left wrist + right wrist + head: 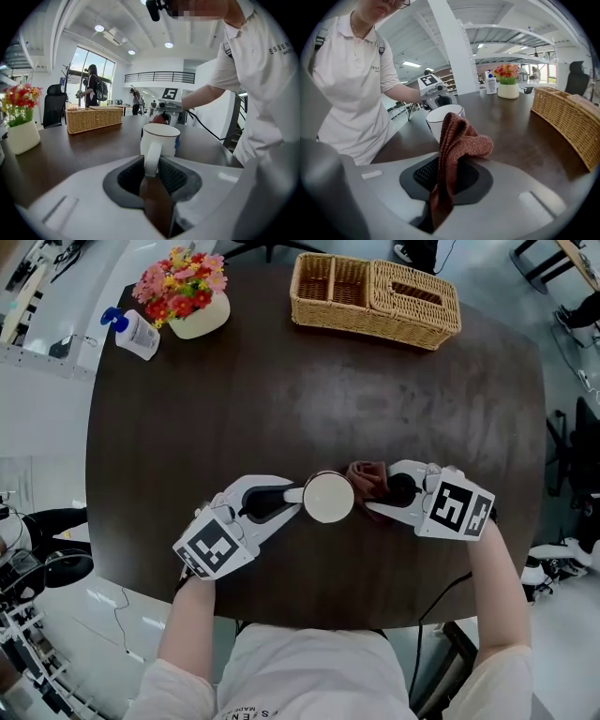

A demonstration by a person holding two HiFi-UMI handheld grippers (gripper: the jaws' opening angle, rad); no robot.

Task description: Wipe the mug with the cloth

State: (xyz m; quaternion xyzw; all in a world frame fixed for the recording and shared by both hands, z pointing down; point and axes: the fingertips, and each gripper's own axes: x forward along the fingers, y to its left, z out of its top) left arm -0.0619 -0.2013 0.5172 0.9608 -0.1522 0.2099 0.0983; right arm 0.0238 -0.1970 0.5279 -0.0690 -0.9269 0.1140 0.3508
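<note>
Head view shows the mug (328,497) standing upright on the dark desk (309,409), near its front edge, right between the two tools. The left tool (293,494) sits at the mug's left with its jaws closed on the handle. The left gripper view shows this plainly: the white handle is pinched between the ribbed pads, and the mug's body (161,138) is just past the tips. The right tool (379,495) faces it from the opposite side, clamped on the reddish-brown cloth (367,477). The cloth bunches out of the jaws right at the mug's right side (whether it actually touches the wall I cannot tell). In the right gripper view the cloth (457,140) stands folded between the pads, its top flopped to the right, with the mug just behind it. Both forearms enter from the bottom edge and angle inward, so the tools point at each other, marker cubes turned up. A wicker basket (373,296), a flower pot (192,306) and a pump bottle (134,332) stand along the far edge, well apart.
</note>
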